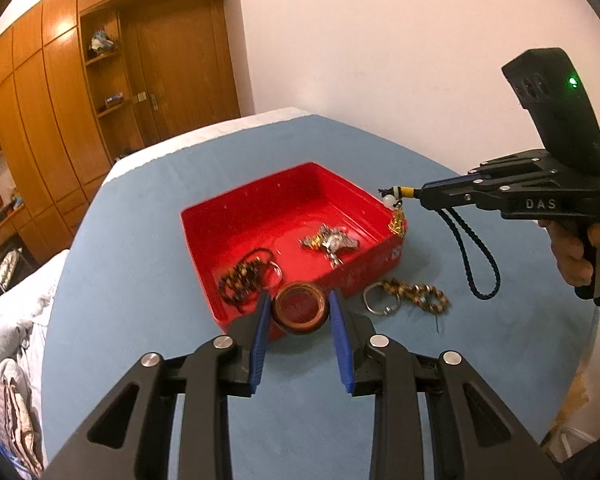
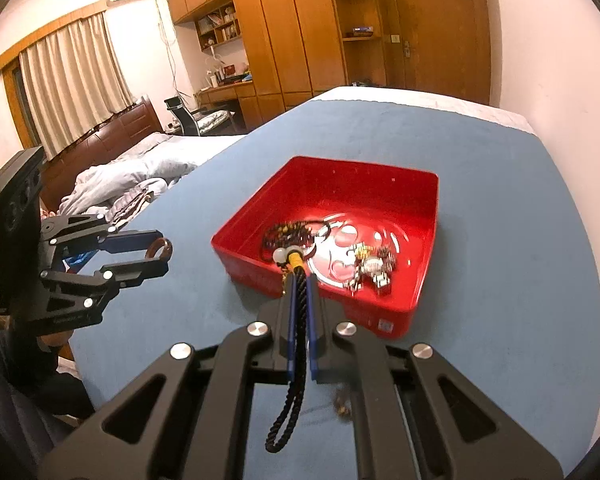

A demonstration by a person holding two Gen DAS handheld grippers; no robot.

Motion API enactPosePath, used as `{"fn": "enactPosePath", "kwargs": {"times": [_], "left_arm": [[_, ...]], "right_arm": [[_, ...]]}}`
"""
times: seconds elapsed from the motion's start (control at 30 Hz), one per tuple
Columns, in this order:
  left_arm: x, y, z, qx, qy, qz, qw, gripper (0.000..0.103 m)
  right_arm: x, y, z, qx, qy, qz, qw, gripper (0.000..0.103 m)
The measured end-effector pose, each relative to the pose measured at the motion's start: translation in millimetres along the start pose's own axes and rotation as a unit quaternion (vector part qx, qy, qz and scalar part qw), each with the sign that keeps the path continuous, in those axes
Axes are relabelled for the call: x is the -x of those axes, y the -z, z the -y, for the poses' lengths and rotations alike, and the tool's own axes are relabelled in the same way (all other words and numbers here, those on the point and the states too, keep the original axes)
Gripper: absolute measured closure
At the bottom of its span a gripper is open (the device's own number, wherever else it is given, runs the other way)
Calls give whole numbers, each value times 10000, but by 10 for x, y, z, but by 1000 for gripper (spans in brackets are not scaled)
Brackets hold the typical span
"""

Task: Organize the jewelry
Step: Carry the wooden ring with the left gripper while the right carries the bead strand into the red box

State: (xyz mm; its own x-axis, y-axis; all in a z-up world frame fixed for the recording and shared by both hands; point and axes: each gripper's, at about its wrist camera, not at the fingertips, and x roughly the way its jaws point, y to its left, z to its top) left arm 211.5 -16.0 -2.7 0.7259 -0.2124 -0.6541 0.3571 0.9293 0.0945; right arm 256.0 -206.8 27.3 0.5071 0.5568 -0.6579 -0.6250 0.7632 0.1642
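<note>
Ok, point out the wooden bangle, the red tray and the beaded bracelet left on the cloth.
wooden bangle (image 1: 299,309), left wrist view, front rim.
red tray (image 1: 256,194), left wrist view, far inner wall.
beaded bracelet (image 1: 418,293), left wrist view, mid strand.

Left tool (image 1: 298,307) jaws clamped on wooden ring (image 1: 299,309); right tool (image 2: 299,280) pinched on dark cord (image 2: 290,376).

home bedroom | unmade bed (image 2: 140,168) | wooden wardrobe (image 2: 284,28) | curtains (image 2: 72,76)

Blue tabletop (image 1: 140,240); wooden wardrobe (image 2: 284,28); curtains (image 2: 72,76); bed (image 2: 140,168).
</note>
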Motion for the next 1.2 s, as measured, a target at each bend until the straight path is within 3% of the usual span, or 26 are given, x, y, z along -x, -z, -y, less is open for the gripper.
{"fn": "enactPosePath", "kwargs": {"times": [0.8,1.2], "left_arm": [[-706,-585,-529,-91,-104,-44,9999,74],[-1217,-561,-682,85,25,-378,9992,74]], "right_arm": [[-704,-875,537,-143,252,-36,9996,100],[-1165,-795,739,-321,346,-377,9982,100]]}}
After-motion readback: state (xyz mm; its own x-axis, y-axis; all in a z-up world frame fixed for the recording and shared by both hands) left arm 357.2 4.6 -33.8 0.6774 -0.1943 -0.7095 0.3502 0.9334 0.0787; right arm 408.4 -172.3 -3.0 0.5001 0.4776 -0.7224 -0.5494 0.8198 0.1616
